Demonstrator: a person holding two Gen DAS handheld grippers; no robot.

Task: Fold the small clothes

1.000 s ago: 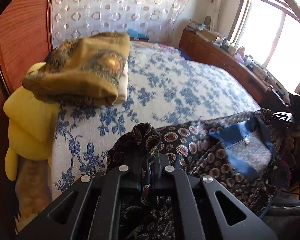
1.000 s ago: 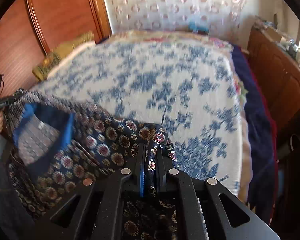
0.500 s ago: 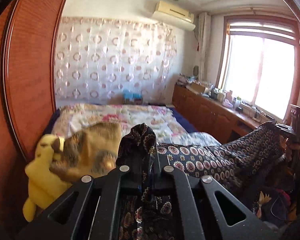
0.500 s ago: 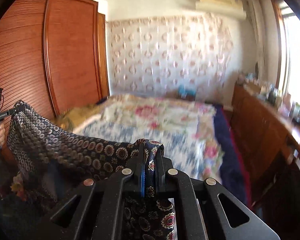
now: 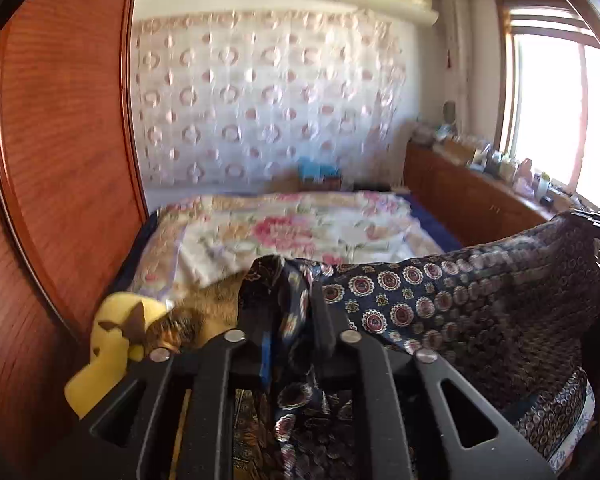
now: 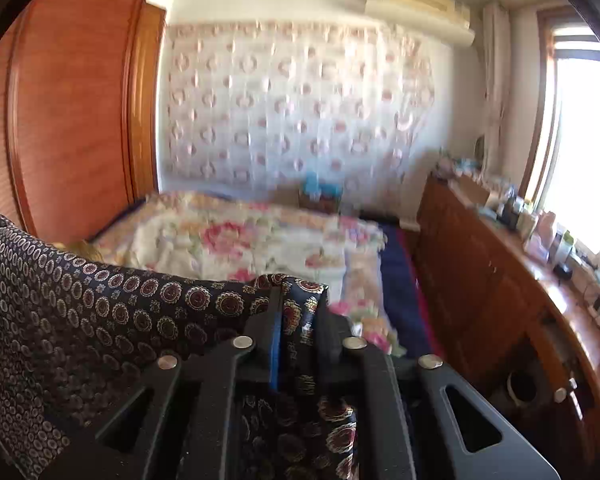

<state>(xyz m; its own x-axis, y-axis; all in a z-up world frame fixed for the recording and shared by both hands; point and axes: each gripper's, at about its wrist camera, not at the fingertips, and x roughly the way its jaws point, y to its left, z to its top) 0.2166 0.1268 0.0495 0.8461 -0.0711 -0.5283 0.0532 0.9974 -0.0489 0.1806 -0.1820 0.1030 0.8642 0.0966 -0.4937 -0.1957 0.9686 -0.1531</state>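
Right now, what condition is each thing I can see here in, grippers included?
Left gripper: shut on the patterned garment.
Right gripper: shut on the patterned garment.
Patterned garment: lifted, stretched between the two grippers, unfolded.
Yellow plush toy: lying at the bed's edge by the wardrobe.
Brown patterned cloth: lying beside the toy, blurred.
Floral quilt: spread over the bed.
Wardrobe: closed.

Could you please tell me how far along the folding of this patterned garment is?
Done: a folded brown garment lies on the bed. In hand: the left gripper and right gripper each pinch the dark patterned garment, stretched in the air between them. Left: every fold.
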